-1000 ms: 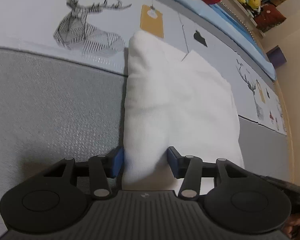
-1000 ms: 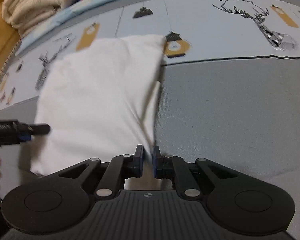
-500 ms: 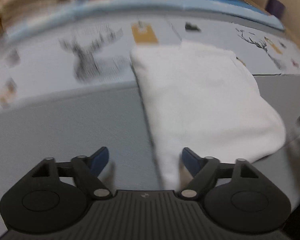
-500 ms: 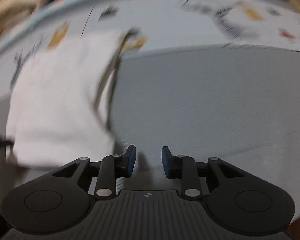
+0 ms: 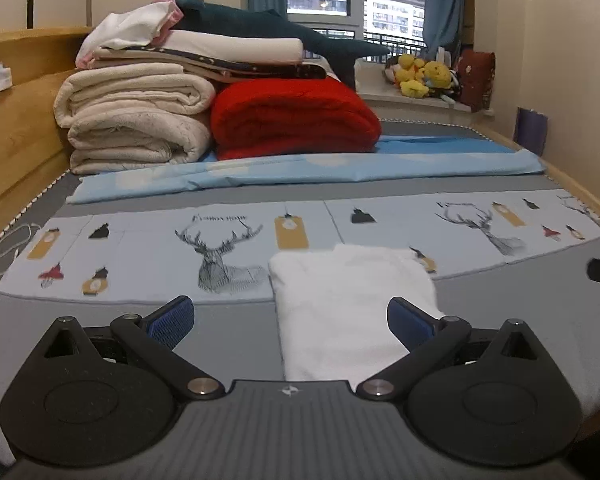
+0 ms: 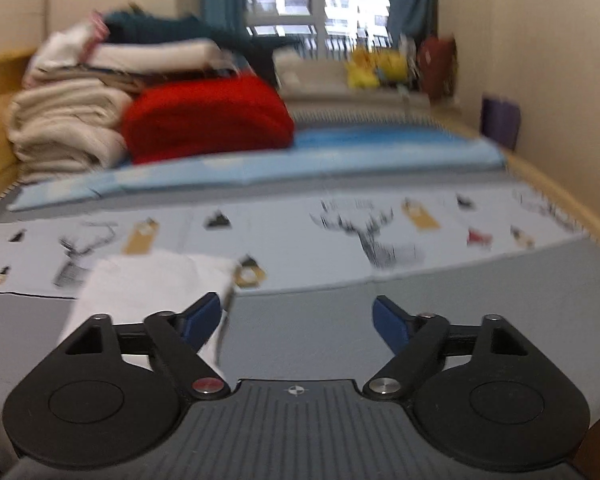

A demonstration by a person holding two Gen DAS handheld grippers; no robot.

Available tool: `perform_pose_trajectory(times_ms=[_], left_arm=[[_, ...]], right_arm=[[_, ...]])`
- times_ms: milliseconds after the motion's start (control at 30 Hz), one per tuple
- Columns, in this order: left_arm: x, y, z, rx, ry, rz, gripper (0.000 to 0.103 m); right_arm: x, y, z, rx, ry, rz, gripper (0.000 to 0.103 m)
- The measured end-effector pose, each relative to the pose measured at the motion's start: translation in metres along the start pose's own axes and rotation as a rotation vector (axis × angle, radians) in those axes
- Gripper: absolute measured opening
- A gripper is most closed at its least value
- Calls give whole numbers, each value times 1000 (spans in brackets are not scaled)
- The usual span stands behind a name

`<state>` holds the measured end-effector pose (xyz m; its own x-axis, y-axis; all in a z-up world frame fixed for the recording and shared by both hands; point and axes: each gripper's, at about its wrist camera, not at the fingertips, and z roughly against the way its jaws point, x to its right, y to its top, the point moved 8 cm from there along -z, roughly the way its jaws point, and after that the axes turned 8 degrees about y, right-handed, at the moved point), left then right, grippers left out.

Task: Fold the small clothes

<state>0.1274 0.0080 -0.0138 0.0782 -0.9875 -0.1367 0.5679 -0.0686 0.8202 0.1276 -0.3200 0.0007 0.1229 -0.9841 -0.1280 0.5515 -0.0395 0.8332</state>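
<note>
Bedding first: the bed [image 5: 80, 344] is wide, and its grey and deer-printed cover lies flat and bare from 9 o'clock round to 3 o'clock of the folded white garment [image 5: 348, 304]. That leaves plenty of room to work. The far end is crowded, with a stack of cream blankets [image 5: 136, 120] and a red blanket [image 5: 296, 120] at 12 o'clock, well apart from the garment. A wooden bed rail [image 5: 580, 196] closes the side at 2 o'clock.

Risk, as I judge it: the garment sits loosely folded near the front edge of the bed, so a careless sweep low across it could drag a layer open or nudge it over the edge.

The left hand-held gripper [image 5: 290, 322] hangs with fingers wide apart, holding nothing, the garment just ahead at 1 o'clock. The right hand-held gripper [image 6: 296, 322] is likewise spread and empty, the garment at its 10 o'clock; that view is blurred.
</note>
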Motion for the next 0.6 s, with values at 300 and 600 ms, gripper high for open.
perform_pose_trajectory(times_ms=[300, 600], left_arm=[[8, -94, -9, -213, 96, 54, 103], [8, -83, -18, -205, 75, 118, 103]], right_arm=[[-43, -52, 6, -84, 74, -53, 89], [-77, -59, -12, -141, 100, 9, 89]])
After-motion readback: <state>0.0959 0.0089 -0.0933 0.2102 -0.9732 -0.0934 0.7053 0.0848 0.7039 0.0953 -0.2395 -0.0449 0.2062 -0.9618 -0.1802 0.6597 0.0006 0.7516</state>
